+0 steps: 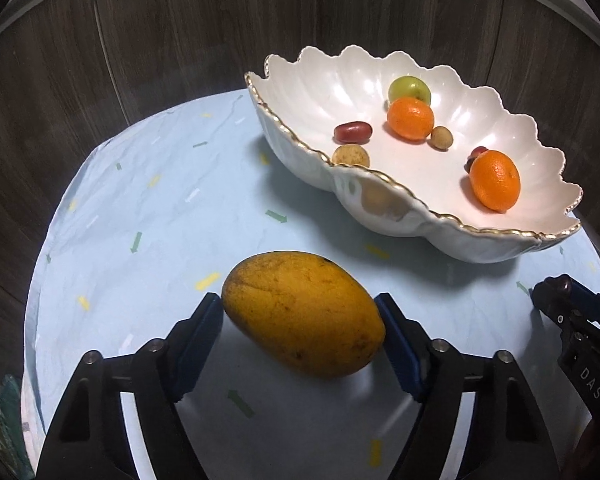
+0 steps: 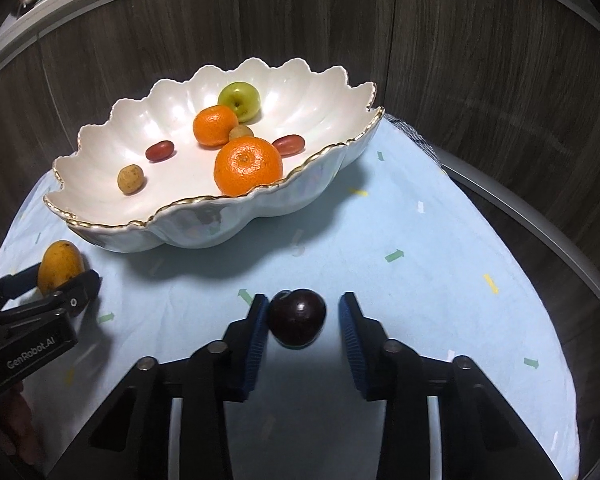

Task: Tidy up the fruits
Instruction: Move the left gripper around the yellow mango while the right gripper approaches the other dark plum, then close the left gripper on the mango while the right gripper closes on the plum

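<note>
L view, nearest: left gripper (image 1: 300, 304) points down at the table w/ a yellow mango (image 1: 304, 314) across its jaws. Both blue pads (image 1: 204, 328) meet the mango's sides, so it's clamped on the fruit. Whether the mango rests on the cloth (image 1: 148, 208) or sits just off it can't be told.

R view, nearest: right gripper (image 2: 304, 304) is down over a dark plum (image 2: 297, 317) lying on the cloth. The plum touches the pad on the picture's left; there's a clear gap to the other pad, so the jaws are open around it, not gripping. At the left edge of this view the left gripper shows from the side w/ the mango between its fingers; a bit of the person's hand (image 2: 8, 420) is in the bottom-left corner.

The cloth is light blue w/ small green, yellow & white marks and covers a round table.

Further back: a white scalloped bowl (image 2: 204, 200) w/ gold rim stands on the cloth, beyond both grippers and apart from mango & plum. In it:
- big orange (image 2: 247, 166) near the front rim
- 2nd orange (image 2: 215, 125) behind, a small tan fruit (image 2: 241, 133) touching between them
- green apple (image 2: 239, 100) furthest back
- 2 red oblong fruits (image 2: 160, 150), one each side
- another tan round fruit (image 2: 130, 178) on the left.

Behind all: dark wood-grain wall (image 2: 480, 60).
</note>
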